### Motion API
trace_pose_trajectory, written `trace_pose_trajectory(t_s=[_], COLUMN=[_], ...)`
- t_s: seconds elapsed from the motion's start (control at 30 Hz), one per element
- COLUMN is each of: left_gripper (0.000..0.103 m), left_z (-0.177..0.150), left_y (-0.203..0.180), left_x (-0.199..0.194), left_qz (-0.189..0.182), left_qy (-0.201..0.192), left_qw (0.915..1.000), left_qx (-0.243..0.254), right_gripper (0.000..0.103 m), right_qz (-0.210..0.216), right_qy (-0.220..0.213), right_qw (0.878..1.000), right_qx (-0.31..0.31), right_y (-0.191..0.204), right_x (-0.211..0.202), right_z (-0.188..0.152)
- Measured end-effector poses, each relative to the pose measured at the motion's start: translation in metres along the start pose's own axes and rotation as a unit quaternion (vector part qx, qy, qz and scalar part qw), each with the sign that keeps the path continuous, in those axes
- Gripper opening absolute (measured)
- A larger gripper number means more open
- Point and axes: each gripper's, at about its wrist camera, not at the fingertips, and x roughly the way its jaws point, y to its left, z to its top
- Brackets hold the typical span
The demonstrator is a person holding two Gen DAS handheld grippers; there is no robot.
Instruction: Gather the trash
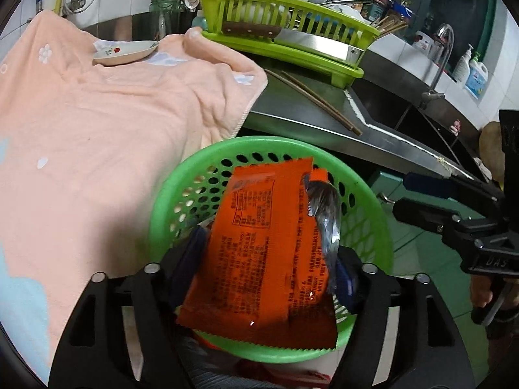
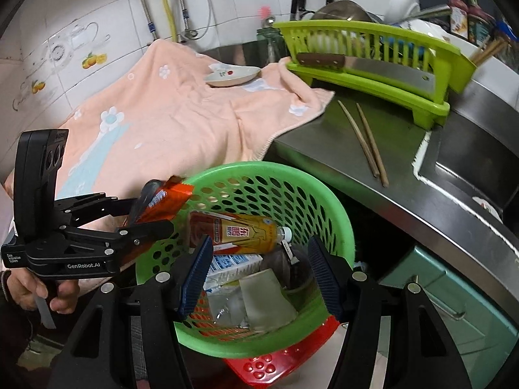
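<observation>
My left gripper point(image 1: 269, 272) is shut on an orange snack wrapper point(image 1: 266, 246) and holds it over the round green basket point(image 1: 366, 201). In the right wrist view the left gripper point(image 2: 152, 217) holds that wrapper point(image 2: 168, 199) at the green basket's point(image 2: 334, 223) left rim. The basket holds a yellow drink bottle point(image 2: 240, 231), a white carton point(image 2: 233, 267) and a paper cup point(image 2: 266, 298). My right gripper point(image 2: 259, 275) is open and empty just above the basket; it also shows at the right of the left wrist view point(image 1: 421, 197).
A peach towel point(image 2: 168, 120) covers the counter with a small dish point(image 2: 233, 76) on it. Two chopsticks point(image 2: 366, 139) lie on the steel counter beside a lime dish rack point(image 2: 382, 74) with a cleaver. The sink point(image 2: 470, 162) is at right. A red stool point(image 2: 285, 353) is under the basket.
</observation>
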Motion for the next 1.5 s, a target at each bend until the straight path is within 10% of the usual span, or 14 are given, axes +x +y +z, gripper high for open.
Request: trace_pose_trajectory(t_s=[0.6, 1.5], left_gripper=[0.098, 0.098], left_z=[-0.001, -0.011], left_y=[0.006, 0.079], left_x=[-0.025, -0.137], left_qz=[0.040, 0.186], left_qy=[-0.036, -0.131], left_qw=[0.9985, 0.9713], left_qx=[-0.007, -0.070], right_gripper=[0.068, 0.086], right_qz=[0.009, 0.038], right_qy=[-0.007, -0.034], right_qw=[1.000, 0.998], right_qx=[0.008, -0.023], right_y=[0.006, 0.085], right_x=[-0.003, -0.001], right_z=[-0.002, 0.025])
